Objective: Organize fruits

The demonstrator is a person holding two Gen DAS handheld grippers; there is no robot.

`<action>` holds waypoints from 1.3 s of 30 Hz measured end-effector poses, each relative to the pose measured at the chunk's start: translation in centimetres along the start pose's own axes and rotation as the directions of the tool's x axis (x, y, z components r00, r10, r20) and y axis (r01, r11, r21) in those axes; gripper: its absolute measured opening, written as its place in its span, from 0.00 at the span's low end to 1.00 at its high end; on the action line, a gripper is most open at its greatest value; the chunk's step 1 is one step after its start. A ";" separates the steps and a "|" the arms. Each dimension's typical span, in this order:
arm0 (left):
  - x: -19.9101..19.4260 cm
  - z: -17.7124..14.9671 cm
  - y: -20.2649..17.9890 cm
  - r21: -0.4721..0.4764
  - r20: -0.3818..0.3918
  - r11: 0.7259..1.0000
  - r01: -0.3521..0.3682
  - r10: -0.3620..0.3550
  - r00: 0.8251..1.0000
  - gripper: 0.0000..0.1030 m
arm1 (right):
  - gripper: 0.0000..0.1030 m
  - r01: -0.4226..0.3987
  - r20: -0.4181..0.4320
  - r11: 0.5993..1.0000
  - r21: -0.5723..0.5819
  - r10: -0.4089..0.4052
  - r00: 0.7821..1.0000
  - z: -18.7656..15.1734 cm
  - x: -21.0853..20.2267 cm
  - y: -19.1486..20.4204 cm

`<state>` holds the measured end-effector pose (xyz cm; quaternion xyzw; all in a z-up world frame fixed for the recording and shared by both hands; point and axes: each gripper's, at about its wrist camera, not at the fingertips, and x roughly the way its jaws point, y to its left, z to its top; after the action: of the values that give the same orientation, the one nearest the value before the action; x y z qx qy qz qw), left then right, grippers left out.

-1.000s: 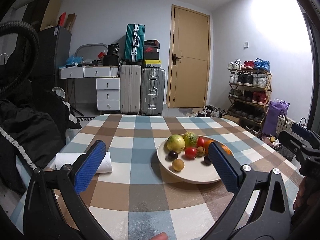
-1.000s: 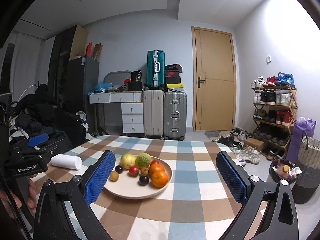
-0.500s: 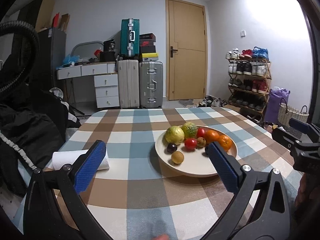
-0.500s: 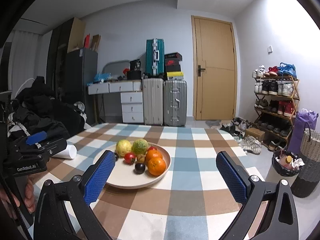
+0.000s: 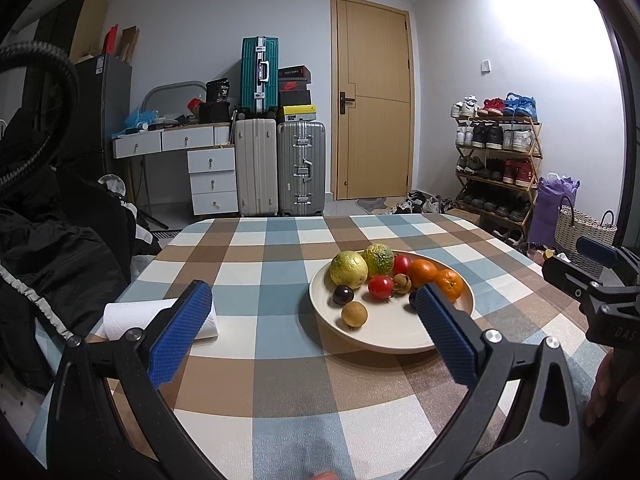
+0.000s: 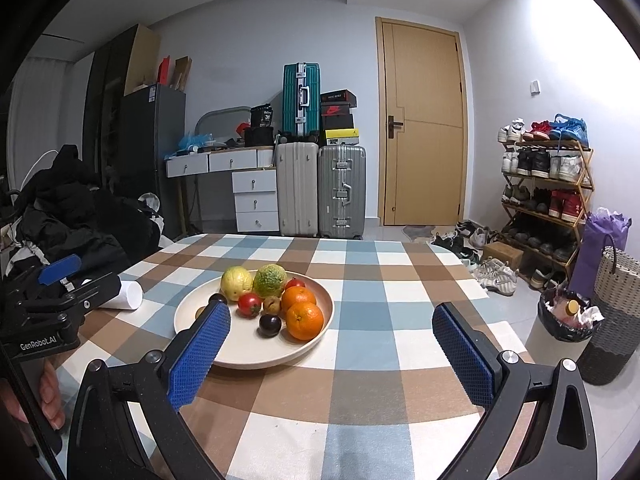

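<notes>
The left gripper (image 5: 312, 320) is hovering over the checkered bench (image 5: 280, 380) with its blue fingers (image 5: 180, 336) spread wide apart, gripping nothing. The right gripper (image 6: 332, 352) is doing likewise, fingers (image 6: 460, 356) apart. The fruits (image 6: 276, 300) are sitting piled in the cream plate (image 6: 248, 352) mid-bench, a paper roll (image 5: 124, 316) lying to its left.

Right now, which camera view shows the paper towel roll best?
The left wrist view. The paper towel roll lies on the checked tablecloth with most of its side visible. In the right wrist view, only its end shows, behind the left gripper's body.
</notes>
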<state>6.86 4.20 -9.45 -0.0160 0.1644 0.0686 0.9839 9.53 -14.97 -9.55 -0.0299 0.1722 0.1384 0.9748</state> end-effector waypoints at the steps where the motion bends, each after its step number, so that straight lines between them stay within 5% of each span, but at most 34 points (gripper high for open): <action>1: 0.2 -0.1 0.0 0.000 0.000 1.000 0.000 0.000 1.000 0.99 | 1.00 0.000 0.001 1.000 0.000 0.000 1.000 0.0 -0.1 0.0; 39: 0.0 -0.1 0.0 0.000 0.002 1.000 0.001 -0.001 1.000 0.99 | 1.00 -0.011 0.002 1.000 -0.001 0.011 1.000 0.1 0.1 0.1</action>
<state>6.79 4.20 -9.51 -0.0161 0.1634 0.0683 0.9841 9.59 -14.86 -9.50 -0.0293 0.1714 0.1440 0.9742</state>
